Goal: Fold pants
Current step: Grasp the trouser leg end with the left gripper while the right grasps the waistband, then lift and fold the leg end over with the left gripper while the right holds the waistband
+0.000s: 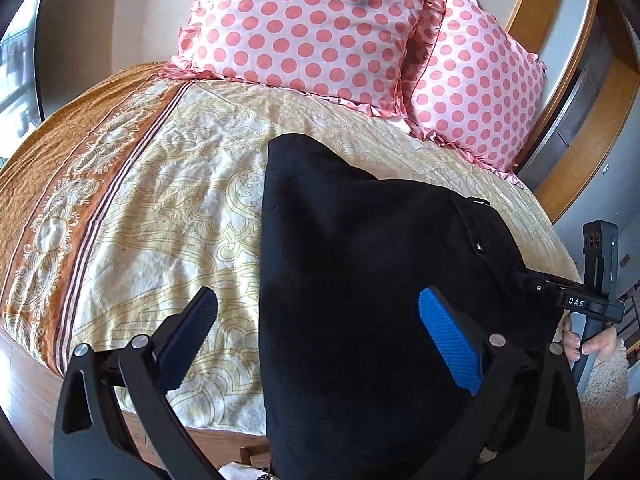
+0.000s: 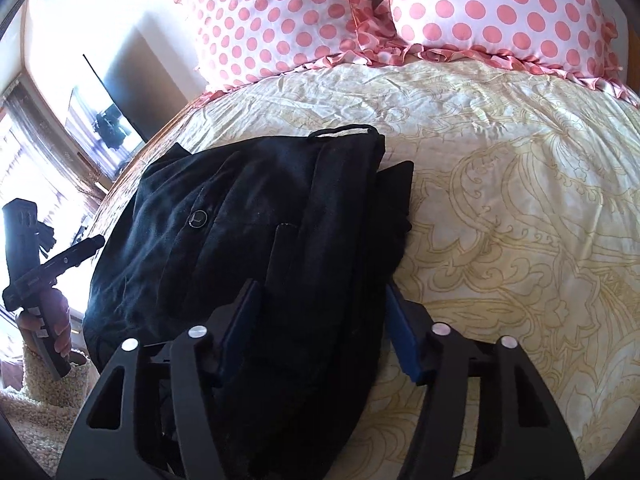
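Black pants (image 1: 360,280) lie folded on the cream patterned bedspread (image 1: 180,200); they also show in the right wrist view (image 2: 260,220) with the waistband and a button facing up. My left gripper (image 1: 316,320) is open, its blue pads (image 1: 448,340) wide apart; the right pad is over the pants' near edge, the left over the bedspread. My right gripper (image 2: 320,320) is open around the near end of the waistband fold. It also shows at the pants' right edge in the left wrist view (image 1: 560,296).
Two pink polka-dot pillows (image 1: 320,20) stand at the head of the bed, also in the right wrist view (image 2: 480,12). A wooden bed frame (image 1: 560,100) curves at the right. A shaggy rug (image 1: 604,392) lies beside the bed. A window (image 2: 24,160) is at the left.
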{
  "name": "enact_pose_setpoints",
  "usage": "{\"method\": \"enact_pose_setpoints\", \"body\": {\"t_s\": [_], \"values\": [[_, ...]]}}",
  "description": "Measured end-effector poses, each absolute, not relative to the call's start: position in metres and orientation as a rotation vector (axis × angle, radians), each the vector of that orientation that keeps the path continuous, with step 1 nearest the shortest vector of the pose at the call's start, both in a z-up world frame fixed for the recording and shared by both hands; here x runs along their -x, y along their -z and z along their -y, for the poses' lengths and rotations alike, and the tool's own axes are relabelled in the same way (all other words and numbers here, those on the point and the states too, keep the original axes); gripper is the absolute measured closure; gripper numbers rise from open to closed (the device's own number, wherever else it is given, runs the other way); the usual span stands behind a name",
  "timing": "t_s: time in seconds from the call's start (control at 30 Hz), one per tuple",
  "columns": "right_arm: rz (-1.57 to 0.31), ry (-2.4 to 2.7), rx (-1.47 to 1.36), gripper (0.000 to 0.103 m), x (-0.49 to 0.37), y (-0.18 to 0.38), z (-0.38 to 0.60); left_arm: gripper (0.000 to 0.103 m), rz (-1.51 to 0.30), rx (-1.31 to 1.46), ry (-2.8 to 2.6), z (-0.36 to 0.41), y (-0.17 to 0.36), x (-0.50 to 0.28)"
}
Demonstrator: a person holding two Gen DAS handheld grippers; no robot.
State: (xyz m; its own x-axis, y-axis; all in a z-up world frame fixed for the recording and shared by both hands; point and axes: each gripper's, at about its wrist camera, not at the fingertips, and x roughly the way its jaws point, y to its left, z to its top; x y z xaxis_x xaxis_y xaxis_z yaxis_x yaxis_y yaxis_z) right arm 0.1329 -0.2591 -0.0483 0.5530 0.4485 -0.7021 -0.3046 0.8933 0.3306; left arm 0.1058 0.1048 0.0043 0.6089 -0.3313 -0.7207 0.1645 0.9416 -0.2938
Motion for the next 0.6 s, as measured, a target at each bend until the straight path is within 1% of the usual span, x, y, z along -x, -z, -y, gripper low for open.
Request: {"method": "enact_pose_setpoints", "body": {"t_s": [0.03, 0.07, 0.33, 0.53, 0.57, 0.6], "values": [[-0.873, -0.458, -0.179, 0.053, -0.132, 0.047, 0.258, 0.002, -0.881, 0.218, 0.301, -0.105, -0.003, -0.109], [-0.872, -0.493, -0.199, 0.070, -0.131, 0.047, 0.256, 0.002, -0.890, 0.232, 0.311, -0.105, -0.002, -0.111], [-0.782, -0.414, 0.022, 0.075, -0.112, 0.033, 0.229, 0.002, -0.969, 0.330, 0.411, -0.102, 0.007, -0.130], [-0.798, -0.421, -0.014, 0.075, -0.115, 0.039, 0.234, 0.004, -1.021, 0.366, 0.437, -0.099, 0.016, -0.148], [-0.803, -0.424, -0.024, 0.074, -0.116, 0.040, 0.235, 0.005, -1.033, 0.379, 0.436, -0.100, 0.018, -0.151], [-0.809, -0.425, -0.038, 0.073, -0.117, 0.041, 0.236, 0.009, -1.047, 0.390, 0.429, -0.101, 0.020, -0.154]]}}
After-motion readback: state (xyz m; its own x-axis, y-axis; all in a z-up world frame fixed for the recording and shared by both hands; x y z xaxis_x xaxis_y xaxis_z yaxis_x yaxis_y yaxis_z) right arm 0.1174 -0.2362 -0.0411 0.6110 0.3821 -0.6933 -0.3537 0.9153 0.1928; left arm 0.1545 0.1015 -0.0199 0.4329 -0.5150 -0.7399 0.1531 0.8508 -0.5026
